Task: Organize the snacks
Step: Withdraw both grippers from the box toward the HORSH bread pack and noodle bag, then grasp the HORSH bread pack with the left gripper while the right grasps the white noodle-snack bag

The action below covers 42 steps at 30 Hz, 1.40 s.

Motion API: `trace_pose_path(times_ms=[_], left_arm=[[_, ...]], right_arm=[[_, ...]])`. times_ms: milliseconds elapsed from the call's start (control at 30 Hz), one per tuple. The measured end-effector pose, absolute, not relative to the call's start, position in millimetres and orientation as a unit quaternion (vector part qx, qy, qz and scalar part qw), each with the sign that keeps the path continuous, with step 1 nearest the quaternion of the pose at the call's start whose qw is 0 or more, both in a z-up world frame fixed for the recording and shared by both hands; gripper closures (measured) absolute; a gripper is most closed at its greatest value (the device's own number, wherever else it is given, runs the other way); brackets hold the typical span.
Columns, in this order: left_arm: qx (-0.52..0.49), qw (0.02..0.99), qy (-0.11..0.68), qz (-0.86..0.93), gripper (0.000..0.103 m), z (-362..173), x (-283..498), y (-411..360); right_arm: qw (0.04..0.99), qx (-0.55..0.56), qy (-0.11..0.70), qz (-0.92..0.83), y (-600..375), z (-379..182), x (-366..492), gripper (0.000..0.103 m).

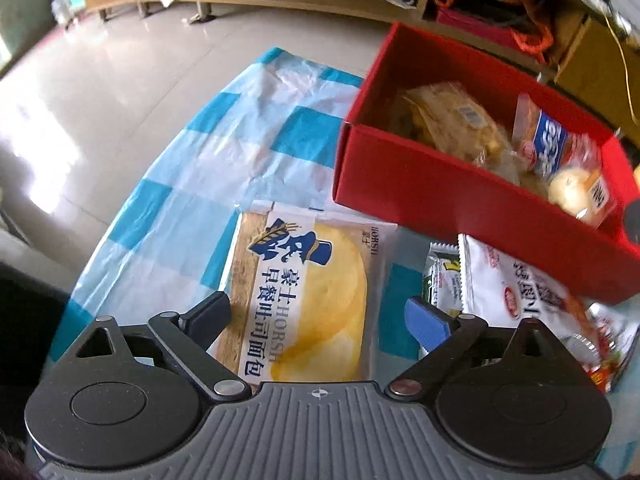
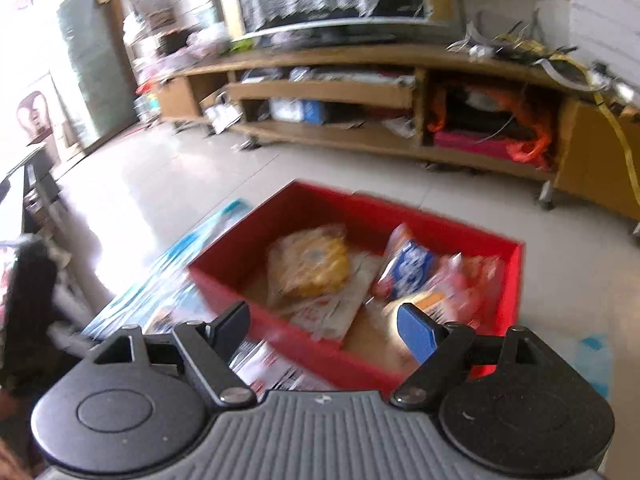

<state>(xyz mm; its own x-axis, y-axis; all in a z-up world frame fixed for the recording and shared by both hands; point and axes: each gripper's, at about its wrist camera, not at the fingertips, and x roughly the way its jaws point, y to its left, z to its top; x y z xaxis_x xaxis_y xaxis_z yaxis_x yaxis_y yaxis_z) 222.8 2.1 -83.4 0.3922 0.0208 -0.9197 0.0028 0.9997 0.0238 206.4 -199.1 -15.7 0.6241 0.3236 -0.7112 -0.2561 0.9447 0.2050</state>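
A flat yellow bread packet (image 1: pixel 308 300) with blue lettering lies on the blue-and-white checked cloth (image 1: pixel 208 184). My left gripper (image 1: pixel 316 316) hangs just above it, open wide, one finger at each side of the packet and neither pad pressing on it. To its right lie a white snack bag (image 1: pixel 516 284) and a small green-and-white packet (image 1: pixel 442 280). Behind them stands the red box (image 1: pixel 452 196) holding several snack packs. My right gripper (image 2: pixel 326 328) hovers open over the near wall of the red box (image 2: pixel 516 268), with nothing between its fingers; that view is blurred.
A low wooden TV cabinet (image 2: pixel 360 136) full of clutter runs along the far side of the tiled floor (image 1: pixel 120 80). The cloth's edge drops to the floor at the left. A dark object (image 2: pixel 28 300) stands at the left of the right wrist view.
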Motion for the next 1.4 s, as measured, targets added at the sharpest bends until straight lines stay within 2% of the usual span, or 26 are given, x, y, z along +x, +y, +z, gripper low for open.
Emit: trace_pose_path(times_ms=[200, 333, 567, 733, 1033, 1167, 1267, 1400], left_arm=[[0.019, 0.816, 0.577, 0.015, 0.003, -102, 230, 9], [0.027, 0.818, 0.575, -0.001, 0.009, -100, 222, 10], [0.053, 0.823, 0.564, -0.047, 0.011, -100, 194, 0], [0.063, 0.818, 0.567, -0.07, 0.012, -100, 187, 2], [0.096, 0.799, 0.582, -0.116, 0.011, -96, 137, 3], [0.084, 0.785, 0.6, -0.129, 0.013, -93, 112, 12], [0.035, 0.779, 0.613, -0.124, 0.014, -88, 106, 29], [0.017, 0.797, 0.595, -0.101, 0.013, -78, 111, 35]], right_arm=[[0.871, 0.047, 0.438, 0.22, -190, -30, 203, 0.025], [0.848, 0.055, 0.462, 0.254, -187, -45, 208, 0.025], [0.834, 0.062, 0.484, 0.259, -179, -85, 227, 0.025], [0.82, 0.101, 0.502, 0.257, -182, -111, 235, 0.018], [0.765, 0.082, 0.569, 0.289, -168, -105, 169, 0.017], [0.733, 0.115, 0.612, 0.274, -178, -101, 137, 0.018], [0.741, 0.12, 0.606, 0.263, -185, -88, 112, 0.018], [0.784, 0.08, 0.577, 0.214, -196, -66, 93, 0.018]])
